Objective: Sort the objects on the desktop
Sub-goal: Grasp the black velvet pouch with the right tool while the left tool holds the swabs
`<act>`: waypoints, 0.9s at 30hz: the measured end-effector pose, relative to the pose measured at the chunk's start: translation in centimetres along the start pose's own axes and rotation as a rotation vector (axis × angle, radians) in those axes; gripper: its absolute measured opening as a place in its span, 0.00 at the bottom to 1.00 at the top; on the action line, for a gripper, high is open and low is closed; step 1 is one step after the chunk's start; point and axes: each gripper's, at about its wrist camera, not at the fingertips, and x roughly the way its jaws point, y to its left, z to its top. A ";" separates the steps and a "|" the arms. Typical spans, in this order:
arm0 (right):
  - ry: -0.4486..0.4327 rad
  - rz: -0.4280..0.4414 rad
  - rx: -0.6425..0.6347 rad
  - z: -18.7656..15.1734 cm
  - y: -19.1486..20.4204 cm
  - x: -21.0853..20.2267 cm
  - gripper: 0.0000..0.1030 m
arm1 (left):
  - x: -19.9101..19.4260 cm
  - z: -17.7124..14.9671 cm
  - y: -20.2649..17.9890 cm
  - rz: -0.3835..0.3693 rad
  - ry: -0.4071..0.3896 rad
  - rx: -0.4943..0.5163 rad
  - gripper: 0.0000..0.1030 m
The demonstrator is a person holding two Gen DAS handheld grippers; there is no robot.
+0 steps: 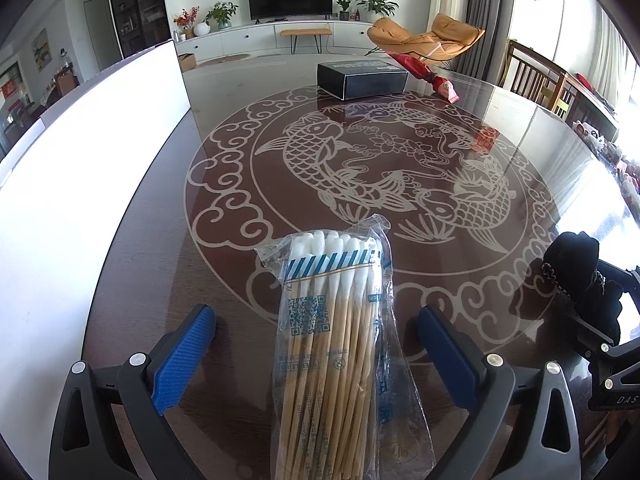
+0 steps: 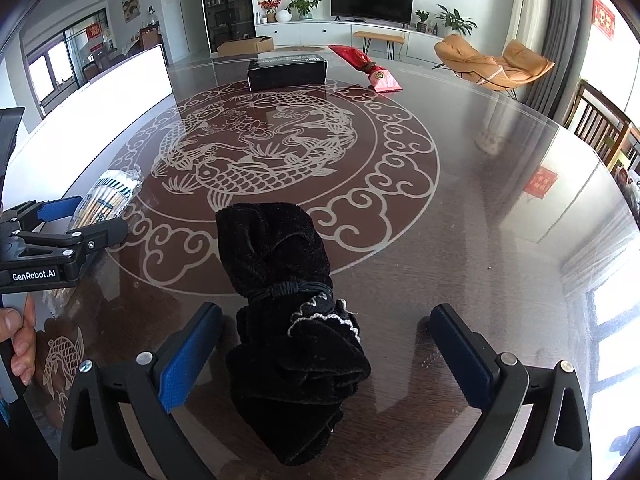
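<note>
A clear plastic bag of wooden cotton swabs [image 1: 336,344] lies on the dark glass table [image 1: 400,240] between the wide-open jaws of my left gripper [image 1: 316,320]; neither blue pad touches it. A black velvet pouch [image 2: 284,312], tied with a black cord, lies between the spread jaws of my right gripper [image 2: 326,320], also untouched. The right wrist view shows the cotton swab bag [image 2: 108,196] and the left gripper [image 2: 76,220] at far left. The pouch [image 1: 576,276] appears at the right edge of the left wrist view.
A black box [image 1: 362,78] and a red folded umbrella [image 1: 428,74] lie at the table's far side. A white board [image 1: 80,184] stands along the left edge. Wooden chairs [image 2: 600,128] stand at the right. A hand [image 2: 18,332] holds the left gripper's handle.
</note>
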 end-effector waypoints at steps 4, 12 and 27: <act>0.003 -0.002 -0.002 0.0 0.0 0.1 1.00 | 0.0 0.0 0.0 -0.002 0.000 0.000 1.00; 0.003 -0.003 0.001 0.1 0.0 0.1 1.00 | 0.2 0.1 0.0 -0.002 0.002 0.001 1.00; 0.001 -0.008 0.009 0.1 0.0 0.1 1.00 | 0.2 0.1 0.0 -0.006 0.002 0.002 1.00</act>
